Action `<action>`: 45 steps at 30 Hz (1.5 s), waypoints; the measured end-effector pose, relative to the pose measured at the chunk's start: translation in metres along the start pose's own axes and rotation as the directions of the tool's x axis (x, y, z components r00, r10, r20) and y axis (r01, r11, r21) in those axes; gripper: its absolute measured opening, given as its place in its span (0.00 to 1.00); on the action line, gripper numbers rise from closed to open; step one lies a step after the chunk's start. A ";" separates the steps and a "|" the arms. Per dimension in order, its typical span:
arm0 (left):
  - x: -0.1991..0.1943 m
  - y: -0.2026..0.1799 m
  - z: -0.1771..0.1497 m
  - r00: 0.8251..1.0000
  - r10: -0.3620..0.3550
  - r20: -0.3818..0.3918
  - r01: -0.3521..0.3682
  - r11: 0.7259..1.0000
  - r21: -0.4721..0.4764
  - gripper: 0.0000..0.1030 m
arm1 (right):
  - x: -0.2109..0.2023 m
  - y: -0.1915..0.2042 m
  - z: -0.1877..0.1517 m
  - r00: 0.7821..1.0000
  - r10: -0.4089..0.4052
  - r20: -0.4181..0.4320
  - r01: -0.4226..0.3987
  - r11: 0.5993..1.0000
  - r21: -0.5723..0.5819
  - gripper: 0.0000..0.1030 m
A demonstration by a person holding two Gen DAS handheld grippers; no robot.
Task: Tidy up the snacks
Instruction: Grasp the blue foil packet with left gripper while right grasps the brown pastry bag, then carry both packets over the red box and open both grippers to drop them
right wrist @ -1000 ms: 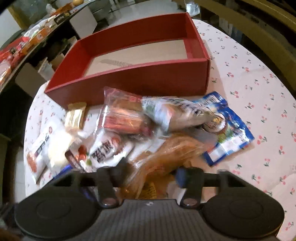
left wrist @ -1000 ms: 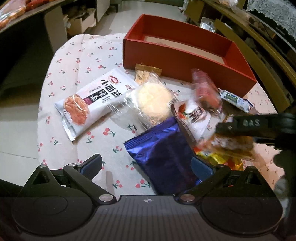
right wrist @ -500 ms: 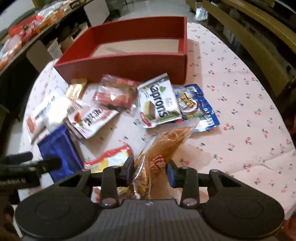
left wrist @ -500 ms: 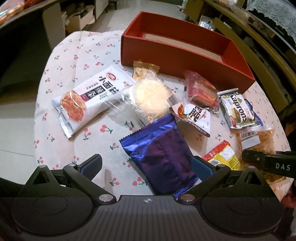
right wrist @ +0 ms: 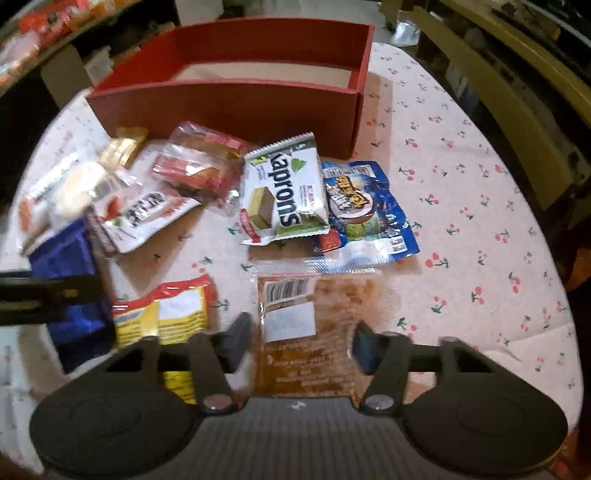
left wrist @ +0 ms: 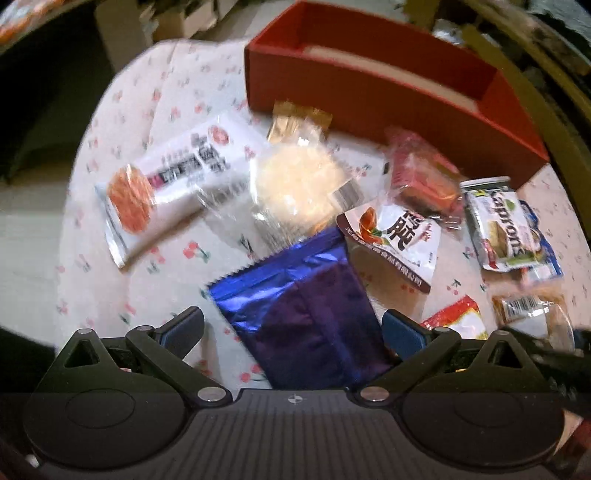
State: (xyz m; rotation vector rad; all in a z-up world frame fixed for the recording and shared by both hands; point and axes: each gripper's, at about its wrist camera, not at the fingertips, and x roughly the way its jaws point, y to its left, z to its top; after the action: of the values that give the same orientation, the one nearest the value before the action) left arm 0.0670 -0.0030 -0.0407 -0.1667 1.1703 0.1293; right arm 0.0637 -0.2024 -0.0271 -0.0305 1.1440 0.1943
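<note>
Right wrist — clear packet (right wrist: 306, 332), brown snack, barcode label

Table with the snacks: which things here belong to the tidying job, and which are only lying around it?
Job:
red box
Kaprons pack
blue foil pack
brown snack bag
white cracker pack
yellow-red pack

Lying about:
cherry tablecloth
cardboard boxes on the floor
shelf goods, blurred

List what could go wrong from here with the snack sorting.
1. The right gripper is opening around the clear brown snack pack, which lies flat; a regrip may skid.
2. The left gripper straddles the blue foil pack; slick foil might slip.
3. The red box holds nothing yet.
</note>
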 end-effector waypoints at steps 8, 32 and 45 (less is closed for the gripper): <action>0.002 -0.015 -0.006 0.997 0.056 0.045 -0.059 0.997 0.056 0.90 | -0.008 -0.004 -0.008 0.996 0.093 0.012 -0.092 0.996 -0.005 0.39; -0.044 -0.010 -0.002 0.977 -0.188 0.098 0.162 0.961 0.224 0.70 | -0.047 0.012 0.010 0.980 0.132 0.148 -0.141 0.989 0.045 0.37; -0.048 -0.034 0.076 0.944 -0.259 0.204 0.195 0.938 0.288 0.70 | -0.046 0.016 0.099 0.965 0.114 0.235 -0.137 0.987 0.083 0.37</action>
State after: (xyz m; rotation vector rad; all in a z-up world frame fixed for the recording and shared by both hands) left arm 0.1238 -0.0216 0.0342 -0.0486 0.9080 -0.2087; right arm 0.1317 -0.1809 0.0568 0.1498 0.9232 0.2470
